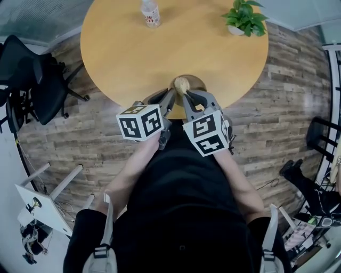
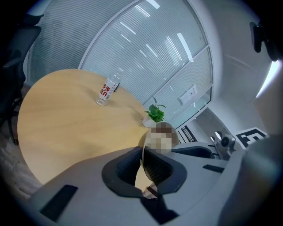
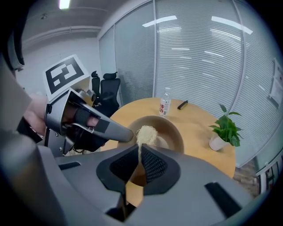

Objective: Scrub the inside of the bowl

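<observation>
The bowl sits at the near edge of the tabletop, its thin rim pinched by the left tool, while the right tool is pressed together on a pale, fibrous scrubber over the hollow. The bowl looks stiff, light and apt to skate, so the rim seems the right hold; the scrubber looks soft. The bottle and potted plant stand well apart across the tabletop, out of the way.

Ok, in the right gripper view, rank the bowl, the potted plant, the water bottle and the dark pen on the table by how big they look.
1. bowl, largest, though it is also nearest the camera
2. potted plant
3. water bottle
4. dark pen, smallest
</observation>
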Motion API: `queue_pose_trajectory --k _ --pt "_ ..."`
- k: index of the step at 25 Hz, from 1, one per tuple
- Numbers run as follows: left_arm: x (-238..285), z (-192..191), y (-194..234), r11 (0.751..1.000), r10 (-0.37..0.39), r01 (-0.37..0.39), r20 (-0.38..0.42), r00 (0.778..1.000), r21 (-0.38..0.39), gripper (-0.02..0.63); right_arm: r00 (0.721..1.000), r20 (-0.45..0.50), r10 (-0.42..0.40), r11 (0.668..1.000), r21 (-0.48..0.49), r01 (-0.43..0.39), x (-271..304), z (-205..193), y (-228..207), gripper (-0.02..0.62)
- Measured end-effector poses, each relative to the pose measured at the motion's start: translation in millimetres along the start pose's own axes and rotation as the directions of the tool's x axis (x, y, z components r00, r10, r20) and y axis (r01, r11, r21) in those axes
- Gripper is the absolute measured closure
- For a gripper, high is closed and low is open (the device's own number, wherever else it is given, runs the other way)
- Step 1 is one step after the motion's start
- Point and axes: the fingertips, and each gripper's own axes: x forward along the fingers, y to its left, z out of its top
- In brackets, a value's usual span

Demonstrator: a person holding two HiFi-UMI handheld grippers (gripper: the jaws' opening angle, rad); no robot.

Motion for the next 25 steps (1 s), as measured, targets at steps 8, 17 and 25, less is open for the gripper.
queue_pose_trajectory --k 8,17,25 --pt "-3.7 3.7 -2.6 0.999 0.007 -0.008 0.010 1.000 0.040 0.574 1.000 -0.017 0.022 0.977 -0.210 -0.025 -0.1 -2.5 12.4 0.569" --pt "-4.7 -5.1 7.7 0.999 0.024 -0.024 -0.006 1.000 -0.023 0.571 0.990 -0.126 -0.057 0.650 -0.758 -0.059 0.8 -21.0 14.3 0.571" --pt "-3.1 -6.1 1.5 1.000 0.016 -0.017 -0.017 1.000 -0.004 0.569 0.988 -0.015 -0.151 0.319 -0.947 0.034 -4.5 -3.1 -4.7 0.571"
